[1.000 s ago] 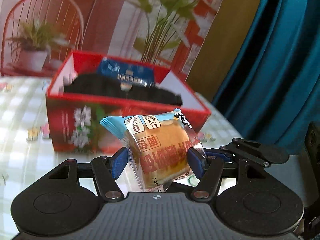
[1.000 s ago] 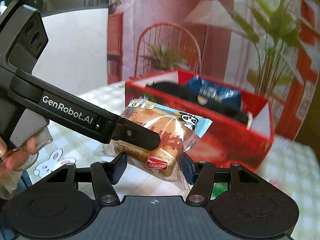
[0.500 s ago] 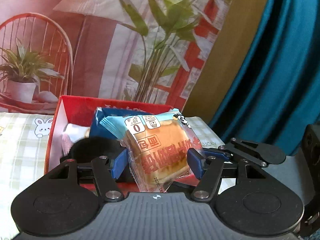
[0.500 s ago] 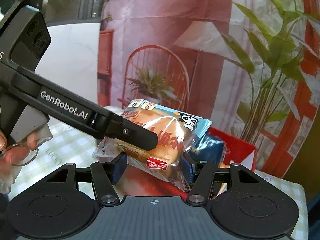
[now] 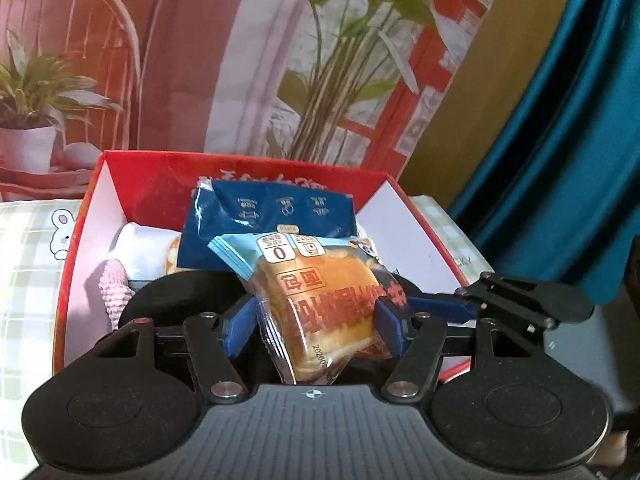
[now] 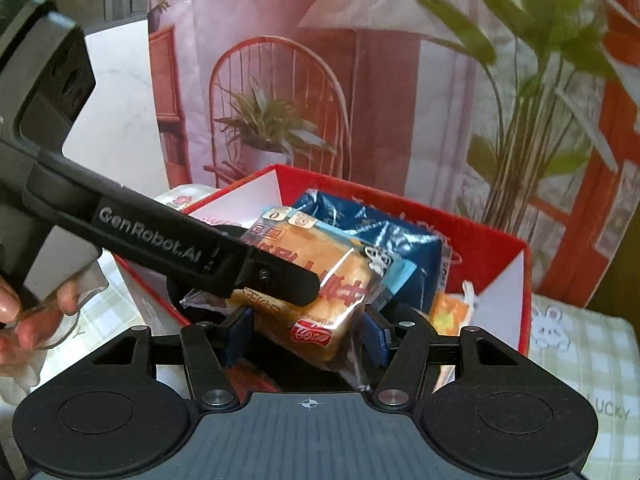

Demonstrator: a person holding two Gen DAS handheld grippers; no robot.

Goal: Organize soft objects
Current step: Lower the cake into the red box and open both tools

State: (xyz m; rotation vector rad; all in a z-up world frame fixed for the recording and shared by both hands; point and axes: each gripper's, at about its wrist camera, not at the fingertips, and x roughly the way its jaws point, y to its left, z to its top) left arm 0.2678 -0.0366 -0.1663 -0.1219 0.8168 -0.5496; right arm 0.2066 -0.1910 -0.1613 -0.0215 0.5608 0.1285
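Bread packet over the red box — other soft goods already inside.

You have the clear-wrapped bread packet (image 5: pixel 320 300) with its golden bun, light-blue sealed edge and red lettering pinched on both sides, tilted, and held above the open red box (image 5: pixel 96 208). In your right-hand view the same bread packet (image 6: pixel 320 276) lies slanted, blue edge toward the far side. Inside the box a dark-blue packet (image 5: pixel 272 224) leans against the back wall, with a white soft item (image 5: pixel 140 252) and a pink knitted piece (image 5: pixel 116 288) at the left — an orange-printed packet (image 6: pixel 450 314) sits at the right.
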